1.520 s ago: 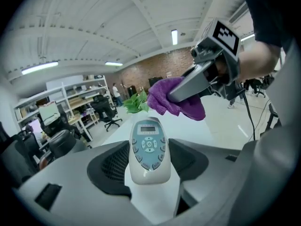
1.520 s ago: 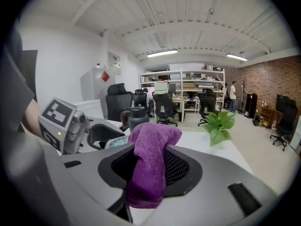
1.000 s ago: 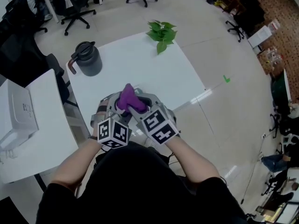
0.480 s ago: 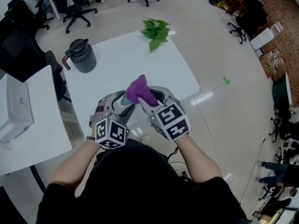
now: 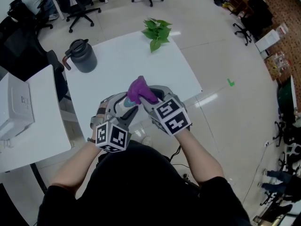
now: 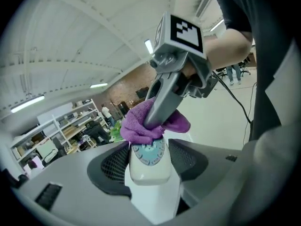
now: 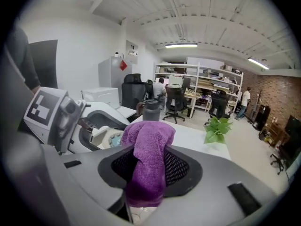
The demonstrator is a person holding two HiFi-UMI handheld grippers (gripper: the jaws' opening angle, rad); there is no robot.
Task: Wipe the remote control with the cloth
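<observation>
Above the near edge of the white table (image 5: 117, 65), raised off the surface rather than resting on it: the remote control (image 6: 148, 166), clamped across its width between the pads of the left gripper (image 5: 123, 106), button face turned up. Presumably lifted this way to give the cloth free reach along the face and over the far end, with nothing underneath to drag against.

Pinched in the right gripper (image 7: 148, 171), jaws closed on a bunched fold: the purple cloth (image 7: 149, 140), free end mounded past the tips. Pressed down onto the far end of the remote, just beyond the ring of pale blue buttons (seen best from the left gripper view). Bunching likely chosen to make a soft pad and keep hard jaw tips off the plastic.

Grippers met tip to tip, close in front of the person's body, probably for steadiness and a clear look down at the work. Wiping judged under way, with the near part of the face not covered by cloth at this moment.

As for containers: one dark lidded jug (image 5: 82, 55) with a handle, standing upright at the far left corner of the table, well apart from the work; contents hidden under the lid. Leafy green plant (image 5: 156, 31) at the far edge; pot not visible beneath the leaves.
</observation>
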